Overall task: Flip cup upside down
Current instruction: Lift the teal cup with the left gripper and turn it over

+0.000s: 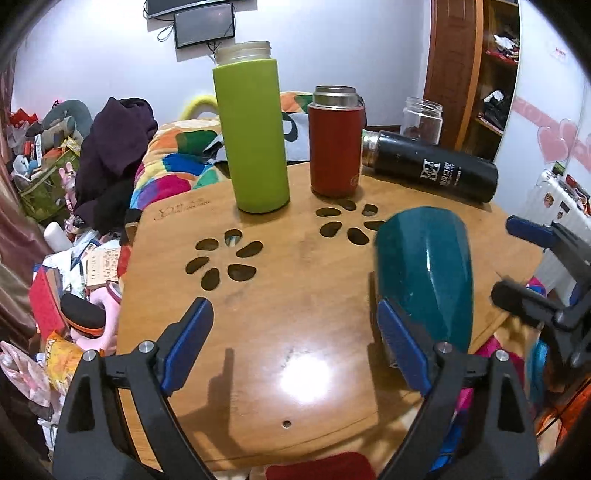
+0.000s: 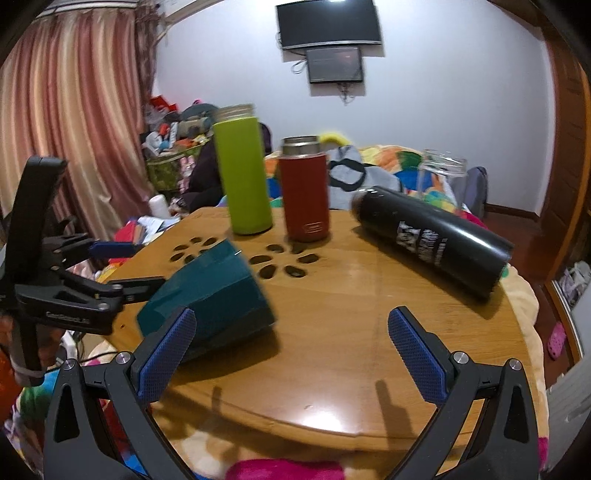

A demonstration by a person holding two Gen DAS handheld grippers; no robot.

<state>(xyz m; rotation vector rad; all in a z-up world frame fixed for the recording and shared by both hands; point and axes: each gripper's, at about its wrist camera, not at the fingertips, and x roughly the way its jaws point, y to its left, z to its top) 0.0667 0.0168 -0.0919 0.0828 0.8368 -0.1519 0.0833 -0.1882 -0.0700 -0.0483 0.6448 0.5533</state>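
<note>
Lying on its side on the desk [image 2: 332, 332], the teal cup [image 1: 424, 273] points its long axis away from me, just outside my left fingers [image 1: 402, 347] and my right fingers [image 2: 166, 350], both pairs spread and holding nothing, the left nearer.

Stood in a cluttered bedroom w/ pale walls [image 2: 443, 110], a dark TV [image 2: 328, 24] mounted high and a smaller screen [image 2: 335, 64] just below it. Had pink-striped curtains [image 2: 74, 110] on the left, a wooden doorframe [image 2: 569, 147] on the right, a bed w/ multicoloured blanket [image 1: 177, 155] behind the round wooden table [image 2: 351, 332]. Looked lit from above, glare on the tabletop, heaps of toys & clothes [image 1: 44, 147] along the floor.
</note>
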